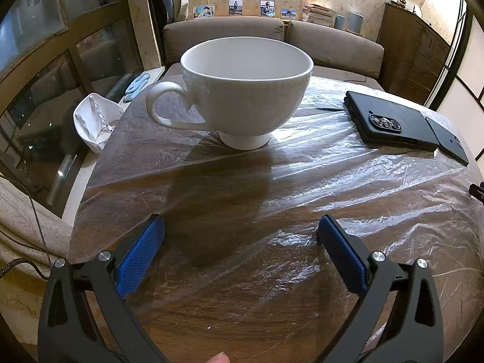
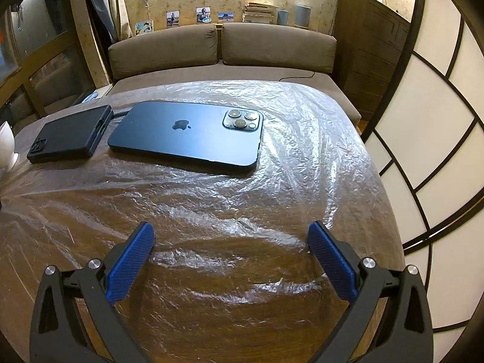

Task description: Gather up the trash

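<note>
A: Both tongs, left and right, hover spread and empty over the tabletop, which the clear plastic sheet covers, crinkled and glossy.

B: Likely featherlight, limp and slippery; pinch a raised wrinkle near the edge, clear of the cup and phones.

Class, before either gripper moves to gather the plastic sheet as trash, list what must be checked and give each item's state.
1. Left gripper open, holding nothing: ok.
2. Right gripper open, holding nothing: ok.
3. Plastic sheet free of objects: not ok; white cup, blue phone and black cased phone rest on it.
4. Cup empty: cannot tell; its bottom is hidden.
5. Trash bin in view: not ok.
</note>
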Demonstrator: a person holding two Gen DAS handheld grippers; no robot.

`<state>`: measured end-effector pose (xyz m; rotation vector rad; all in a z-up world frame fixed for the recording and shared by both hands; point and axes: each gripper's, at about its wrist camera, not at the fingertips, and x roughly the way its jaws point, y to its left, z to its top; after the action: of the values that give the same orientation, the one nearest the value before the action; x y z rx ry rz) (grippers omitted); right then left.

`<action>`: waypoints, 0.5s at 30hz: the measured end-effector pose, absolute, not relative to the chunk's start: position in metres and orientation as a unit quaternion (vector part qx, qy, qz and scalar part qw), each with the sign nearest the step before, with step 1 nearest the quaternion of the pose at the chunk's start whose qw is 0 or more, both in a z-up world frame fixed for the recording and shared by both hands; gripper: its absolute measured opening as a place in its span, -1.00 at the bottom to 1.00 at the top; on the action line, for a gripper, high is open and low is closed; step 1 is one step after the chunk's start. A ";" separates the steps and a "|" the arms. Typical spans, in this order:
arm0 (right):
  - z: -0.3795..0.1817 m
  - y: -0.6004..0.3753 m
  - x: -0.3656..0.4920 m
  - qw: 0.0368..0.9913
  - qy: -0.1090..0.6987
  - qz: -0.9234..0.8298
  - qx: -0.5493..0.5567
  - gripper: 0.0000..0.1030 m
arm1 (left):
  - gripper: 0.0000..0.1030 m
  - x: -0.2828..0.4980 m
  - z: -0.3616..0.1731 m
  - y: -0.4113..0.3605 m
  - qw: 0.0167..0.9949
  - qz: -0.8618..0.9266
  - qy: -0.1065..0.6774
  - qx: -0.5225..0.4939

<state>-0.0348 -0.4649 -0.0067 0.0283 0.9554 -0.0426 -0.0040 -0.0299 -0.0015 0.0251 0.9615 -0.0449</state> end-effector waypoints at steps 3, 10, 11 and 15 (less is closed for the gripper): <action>-0.007 -0.465 -0.035 0.888 0.460 -0.021 0.014 0.93 | 0.98 -0.004 -0.001 -0.030 0.886 -0.022 0.462 0.012; -0.007 -0.465 -0.035 0.888 0.460 -0.021 0.014 0.93 | 0.98 -0.004 -0.001 -0.030 0.886 -0.022 0.462 0.012; -0.007 -0.465 -0.035 0.888 0.460 -0.021 0.014 0.93 | 0.98 -0.004 -0.001 -0.030 0.886 -0.022 0.462 0.012; -0.006 -0.465 -0.035 0.888 0.460 -0.021 0.014 0.93 | 0.98 -0.004 -0.001 -0.030 0.886 -0.022 0.462 0.012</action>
<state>-0.0348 -0.4650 -0.0064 0.0284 0.9557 -0.0427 -0.0038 -0.0298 -0.0015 0.0245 0.9617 -0.0455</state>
